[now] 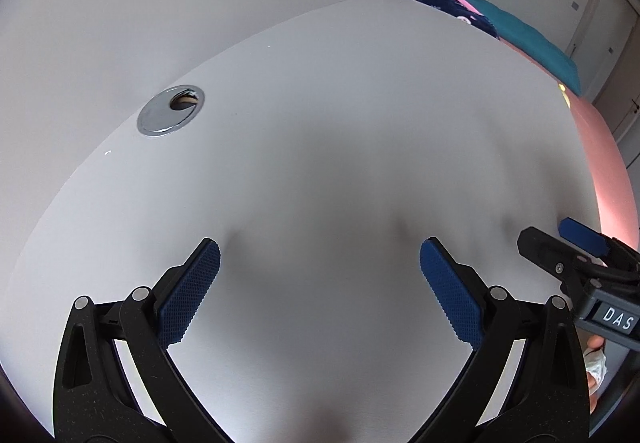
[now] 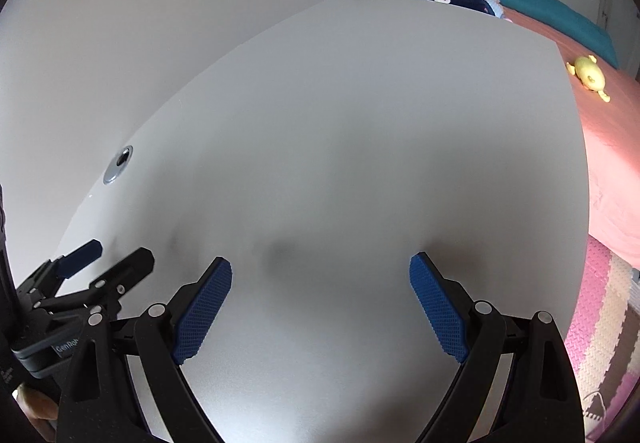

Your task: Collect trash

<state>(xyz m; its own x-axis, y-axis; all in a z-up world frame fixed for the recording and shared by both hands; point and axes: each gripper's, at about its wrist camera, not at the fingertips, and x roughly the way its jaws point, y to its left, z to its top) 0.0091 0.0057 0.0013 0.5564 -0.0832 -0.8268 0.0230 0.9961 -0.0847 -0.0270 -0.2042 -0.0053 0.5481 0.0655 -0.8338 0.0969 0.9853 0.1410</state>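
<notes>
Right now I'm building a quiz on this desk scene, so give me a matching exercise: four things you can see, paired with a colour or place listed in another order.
Things:
1. cable grommet
2. yellow toy
3. pillow
4. left gripper

Descriptions:
A. teal, far end of the bed
B. silver ring set into the white desk
C. blue pads, spread wide above the desk
D. lying on the pink bedspread

Pairs: 1-B, 2-D, 3-A, 4-C
</notes>
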